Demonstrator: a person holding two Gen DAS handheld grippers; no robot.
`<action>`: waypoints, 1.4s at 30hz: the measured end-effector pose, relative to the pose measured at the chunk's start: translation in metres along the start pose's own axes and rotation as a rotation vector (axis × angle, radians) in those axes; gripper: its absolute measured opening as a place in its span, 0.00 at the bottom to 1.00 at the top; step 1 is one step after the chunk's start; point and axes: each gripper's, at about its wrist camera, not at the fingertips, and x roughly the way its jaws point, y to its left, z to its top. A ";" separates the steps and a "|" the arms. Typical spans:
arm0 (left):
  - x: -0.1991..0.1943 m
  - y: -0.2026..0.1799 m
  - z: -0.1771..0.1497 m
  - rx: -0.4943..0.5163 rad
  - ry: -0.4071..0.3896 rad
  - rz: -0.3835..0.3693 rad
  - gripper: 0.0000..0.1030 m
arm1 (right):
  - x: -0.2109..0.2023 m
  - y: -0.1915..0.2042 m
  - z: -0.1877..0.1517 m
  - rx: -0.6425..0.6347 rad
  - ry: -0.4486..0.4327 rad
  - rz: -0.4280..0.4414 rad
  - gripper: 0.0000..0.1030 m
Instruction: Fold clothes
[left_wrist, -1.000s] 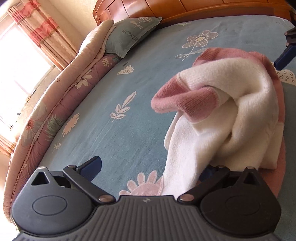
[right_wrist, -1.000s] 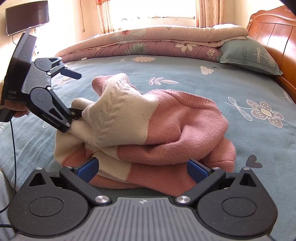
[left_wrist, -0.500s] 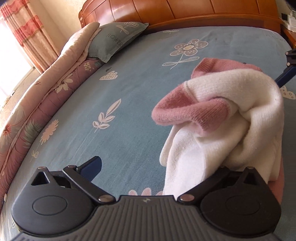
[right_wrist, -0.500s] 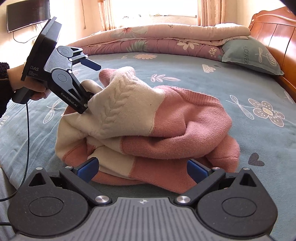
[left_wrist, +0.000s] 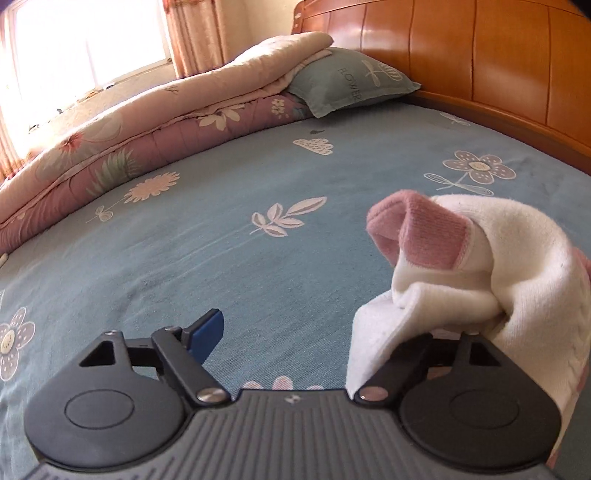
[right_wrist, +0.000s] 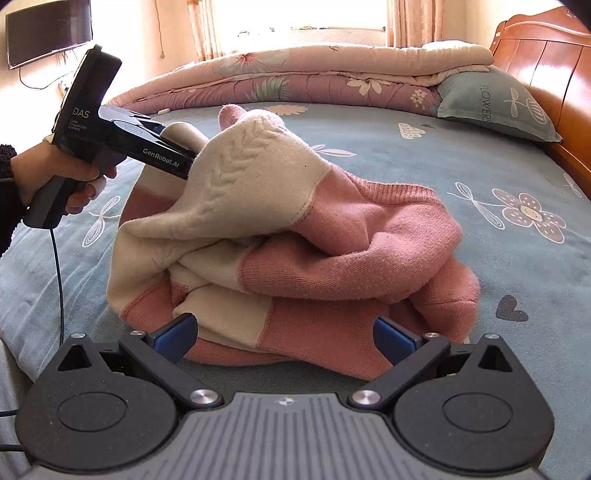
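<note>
A pink-and-cream sweater (right_wrist: 295, 236) lies bunched in a heap on a blue flowered bed (right_wrist: 424, 162), directly ahead of the right gripper (right_wrist: 284, 338). That gripper's jaws are spread wide, one blue pad (right_wrist: 173, 334) at each side of the heap's near edge; whether the pads touch the knit cannot be told, and nothing is held between them.

To the front left of the right gripper, a person's hand (right_wrist: 48, 177) holds the left gripper (right_wrist: 184, 162) by its handle, with its tip buried in the cream upper fold of the sweater, which rises off the heap toward it. In the left wrist view, the left gripper (left_wrist: 332, 328) shows its left blue pad (left_wrist: 207, 332) standing clear over the bed, while its right finger is hidden under the cream cloth (left_wrist: 480, 288) draped over it. The jaws stand apart rather than pressed together, so the cloth hangs on one finger and is not pinched. A pink cuff (left_wrist: 417, 232) curls up just beyond that finger.

Far ahead of both grippers, a rolled quilt (right_wrist: 295, 81) and a pillow (right_wrist: 495, 107) lie along the bed's far side, beside a wooden headboard (left_wrist: 480, 62).
</note>
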 end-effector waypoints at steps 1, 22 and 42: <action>0.001 0.009 -0.001 -0.042 0.005 0.022 0.61 | -0.001 0.000 0.000 -0.006 -0.004 -0.004 1.00; 0.020 0.157 -0.038 -0.374 0.123 0.240 0.58 | 0.009 -0.017 0.000 -0.001 0.016 -0.080 1.00; 0.011 0.174 -0.065 -0.289 0.207 0.193 0.64 | 0.053 -0.070 0.042 -0.022 0.088 -0.361 1.00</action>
